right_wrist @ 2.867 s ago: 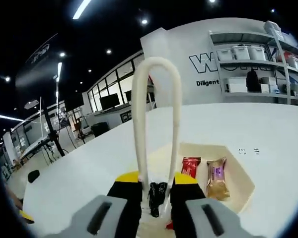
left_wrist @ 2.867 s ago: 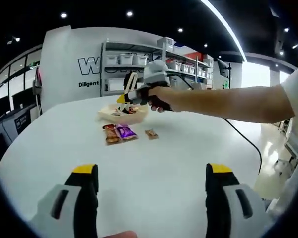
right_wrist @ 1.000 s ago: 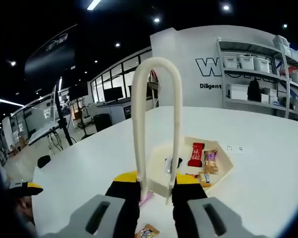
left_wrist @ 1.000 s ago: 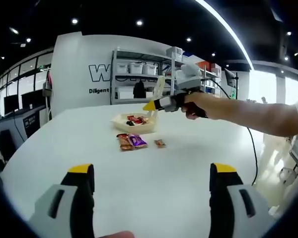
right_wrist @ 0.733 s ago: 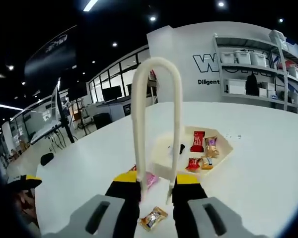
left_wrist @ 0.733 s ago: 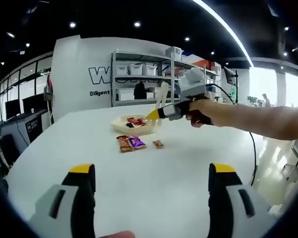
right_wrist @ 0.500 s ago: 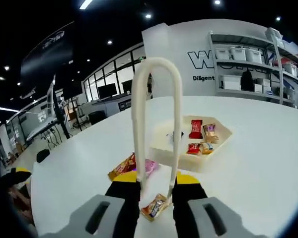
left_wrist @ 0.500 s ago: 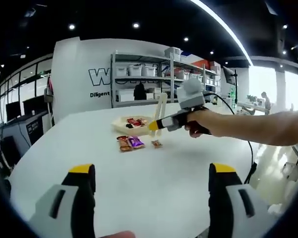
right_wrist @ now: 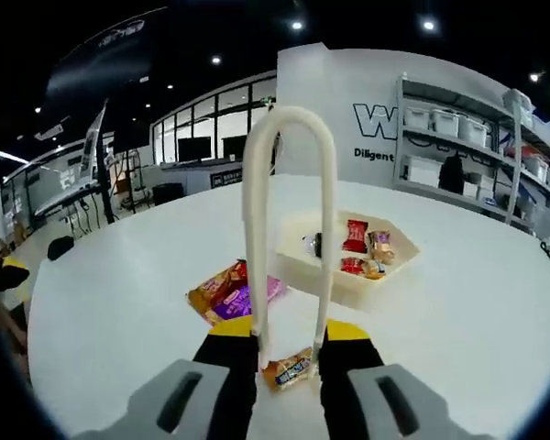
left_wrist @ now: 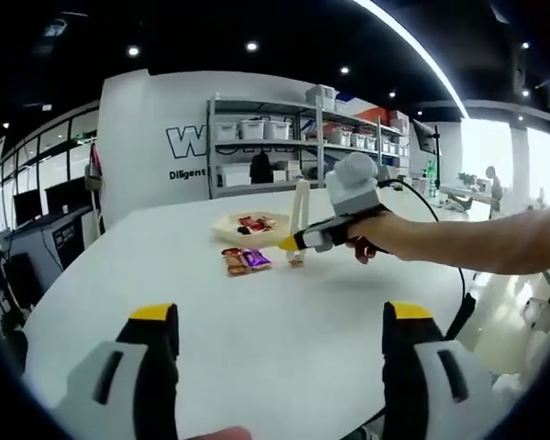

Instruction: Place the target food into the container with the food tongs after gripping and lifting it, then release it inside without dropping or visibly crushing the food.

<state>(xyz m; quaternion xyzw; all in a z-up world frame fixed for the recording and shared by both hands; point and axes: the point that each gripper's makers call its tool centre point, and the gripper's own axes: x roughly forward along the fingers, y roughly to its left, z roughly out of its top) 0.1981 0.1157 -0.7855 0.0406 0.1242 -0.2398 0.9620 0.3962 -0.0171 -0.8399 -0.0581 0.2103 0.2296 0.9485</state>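
The back wall [right_wrist: 348,101] carries large outlined letters — in the right gripper view only a "W" [right_wrist: 368,120] is readable before the shelving [right_wrist: 458,137] cuts it off, with a smaller line "Diligent" [right_wrist: 374,155] beneath it. In the left gripper view the same wall shows "W" [left_wrist: 185,140] and part of "Diligent" [left_wrist: 188,173]. Print on the snack wrappers is too small to read.

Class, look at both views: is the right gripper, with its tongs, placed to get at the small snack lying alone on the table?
Probably yes. The right gripper holds the tongs with their tips either side of the snack, and nothing lies between them.
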